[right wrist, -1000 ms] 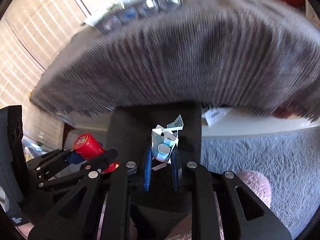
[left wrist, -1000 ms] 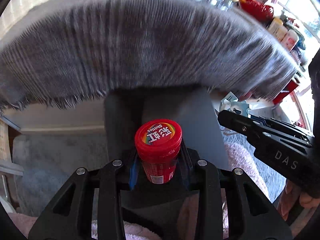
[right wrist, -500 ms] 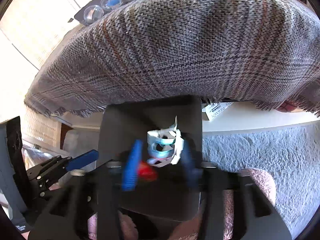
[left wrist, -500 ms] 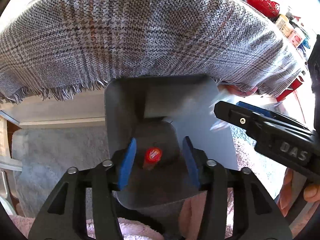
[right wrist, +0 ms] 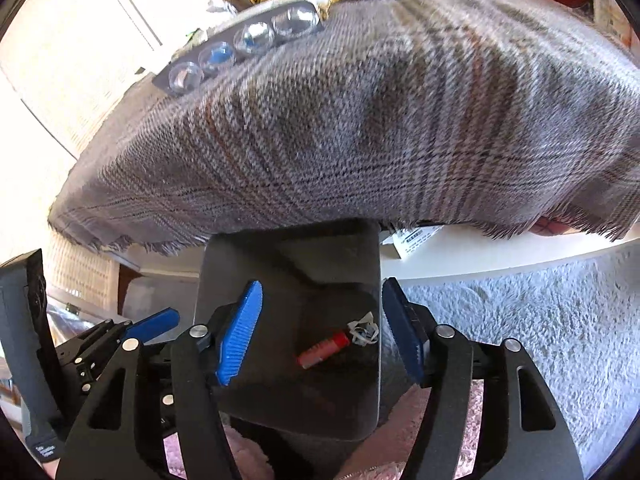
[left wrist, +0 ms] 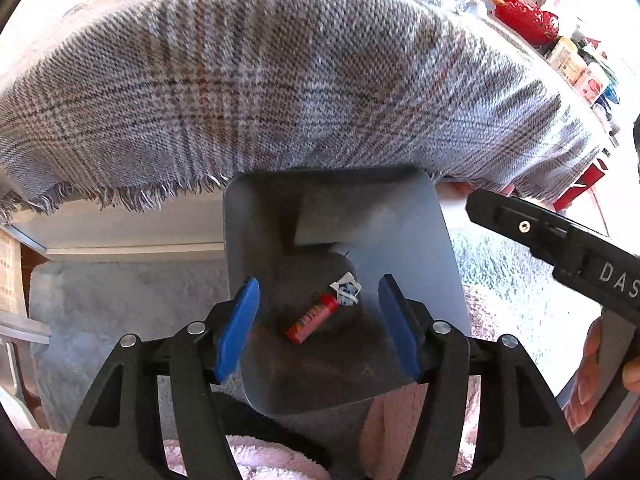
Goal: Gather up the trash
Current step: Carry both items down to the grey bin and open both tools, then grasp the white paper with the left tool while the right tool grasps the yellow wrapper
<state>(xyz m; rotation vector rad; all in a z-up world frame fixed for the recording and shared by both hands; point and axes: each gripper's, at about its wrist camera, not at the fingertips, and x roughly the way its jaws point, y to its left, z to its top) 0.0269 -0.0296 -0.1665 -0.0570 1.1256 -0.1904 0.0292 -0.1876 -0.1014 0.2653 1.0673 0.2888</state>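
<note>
Both jaws gape empty above the dark grey plastic bin point(left wrist: 440, 240), where the stiff red candy tube point(left wrist: 312, 318) and light crumpled paper wrapper point(left wrist: 346, 290) lie

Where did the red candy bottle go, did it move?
Yes. The red plastic candy bottle left the left gripper and dropped. It now lies on its side at the bottom of the grey bin, beside the crumpled white wrapper.

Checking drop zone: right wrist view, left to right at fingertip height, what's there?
Left gripper → right gripper's left blue finger → red candy bottle in the bin → crumpled wrapper → right blue finger → grey carpet.
</note>
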